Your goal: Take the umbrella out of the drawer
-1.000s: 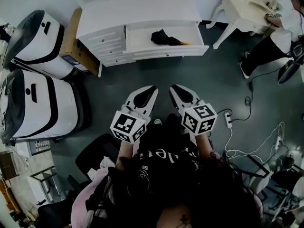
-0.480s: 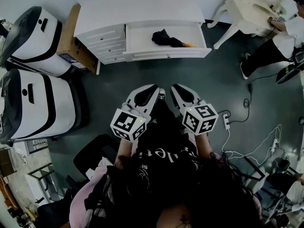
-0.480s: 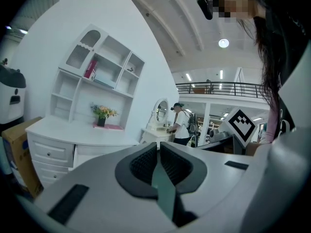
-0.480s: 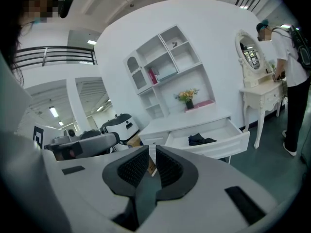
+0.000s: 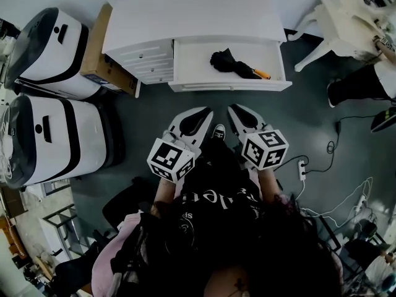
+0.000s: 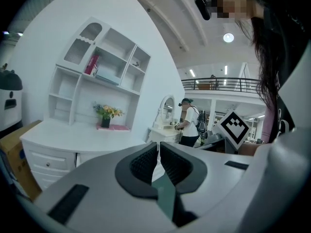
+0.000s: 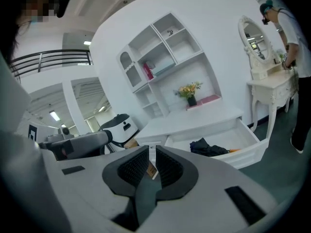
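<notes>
A folded black umbrella (image 5: 230, 62) with an orange tip lies inside the open drawer (image 5: 232, 85) of a white desk (image 5: 185, 23). The right gripper view also shows the umbrella (image 7: 210, 148) in the drawer (image 7: 252, 152), ahead and to the right. Both grippers are held side by side in front of the person, short of the drawer. My left gripper (image 5: 206, 112) (image 6: 159, 152) is shut with nothing between its pads. My right gripper (image 5: 234, 109) (image 7: 152, 159) is shut and empty too, pointing slightly downward toward the desk.
Two white-and-black rounded machines (image 5: 49, 54) (image 5: 52, 138) and a cardboard box (image 5: 99, 48) stand left of the desk. A white vanity table (image 5: 346, 17) and a standing person (image 5: 365, 82) are at the right. Cables and a power strip (image 5: 302, 169) lie on the dark floor.
Both grippers have moved forward toward the desk, and the open drawer now sits closer in the head view. Both pairs of jaws stay shut.
</notes>
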`<action>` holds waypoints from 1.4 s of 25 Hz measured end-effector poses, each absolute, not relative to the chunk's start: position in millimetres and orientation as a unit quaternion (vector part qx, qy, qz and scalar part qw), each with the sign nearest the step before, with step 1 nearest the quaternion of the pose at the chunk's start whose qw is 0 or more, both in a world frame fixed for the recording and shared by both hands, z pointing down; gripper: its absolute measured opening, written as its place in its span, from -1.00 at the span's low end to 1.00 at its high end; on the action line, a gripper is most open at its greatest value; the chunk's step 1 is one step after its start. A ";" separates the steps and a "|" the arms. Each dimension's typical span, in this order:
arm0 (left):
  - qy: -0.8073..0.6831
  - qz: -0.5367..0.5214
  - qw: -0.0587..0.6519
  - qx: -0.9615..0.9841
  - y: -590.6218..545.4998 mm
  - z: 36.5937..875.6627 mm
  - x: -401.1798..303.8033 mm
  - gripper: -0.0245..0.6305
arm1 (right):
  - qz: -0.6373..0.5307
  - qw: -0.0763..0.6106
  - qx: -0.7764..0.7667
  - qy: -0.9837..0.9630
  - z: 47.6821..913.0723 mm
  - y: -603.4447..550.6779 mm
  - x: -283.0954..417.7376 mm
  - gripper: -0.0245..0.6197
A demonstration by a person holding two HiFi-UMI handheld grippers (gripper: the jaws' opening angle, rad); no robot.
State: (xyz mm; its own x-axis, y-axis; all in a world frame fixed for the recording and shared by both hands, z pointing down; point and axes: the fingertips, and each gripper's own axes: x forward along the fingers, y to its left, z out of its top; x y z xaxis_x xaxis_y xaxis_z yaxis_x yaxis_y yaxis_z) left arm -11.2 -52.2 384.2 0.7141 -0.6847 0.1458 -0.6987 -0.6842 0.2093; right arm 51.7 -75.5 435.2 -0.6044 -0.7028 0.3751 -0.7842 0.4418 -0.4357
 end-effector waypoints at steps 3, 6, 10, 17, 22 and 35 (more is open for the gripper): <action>-0.371 0.029 0.121 0.920 -90.1 376.5 -0.8 -0.84 | 0.296 0.065 0.437 -0.847 431.9 -119.1 58.0 -0.70; -0.367 0.036 0.121 0.921 -123.3 377.6 8.9 -0.84 | 0.298 0.059 0.435 -0.847 431.5 -155.7 63.7 -0.70; -0.363 0.046 0.122 0.922 -159.1 382.6 18.9 -0.84 | 0.305 0.059 0.433 -0.846 437.9 -191.4 70.4 -0.70; -0.366 0.060 0.123 0.921 -204.2 386.5 28.9 -0.84 | 0.319 0.063 0.429 -0.843 449.6 -235.5 80.1 -0.70; -0.367 0.066 0.123 0.920 -217.6 393.5 32.1 -0.84 | 0.323 0.064 0.427 -0.842 458.0 -251.4 82.9 -0.70; -0.395 0.067 0.134 0.906 -234.9 400.8 13.7 -0.84 | 0.332 0.102 0.433 -0.831 490.9 -279.3 96.1 -0.70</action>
State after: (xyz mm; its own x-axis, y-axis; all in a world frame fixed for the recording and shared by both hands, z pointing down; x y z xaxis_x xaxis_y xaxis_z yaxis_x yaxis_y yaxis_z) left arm 13.7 -234.9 400.8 0.6791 -0.6979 0.2274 -0.7339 -0.6524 0.1893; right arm 96.1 -279.3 490.9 -0.6035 -0.6529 0.4577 -0.7885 0.4036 -0.4640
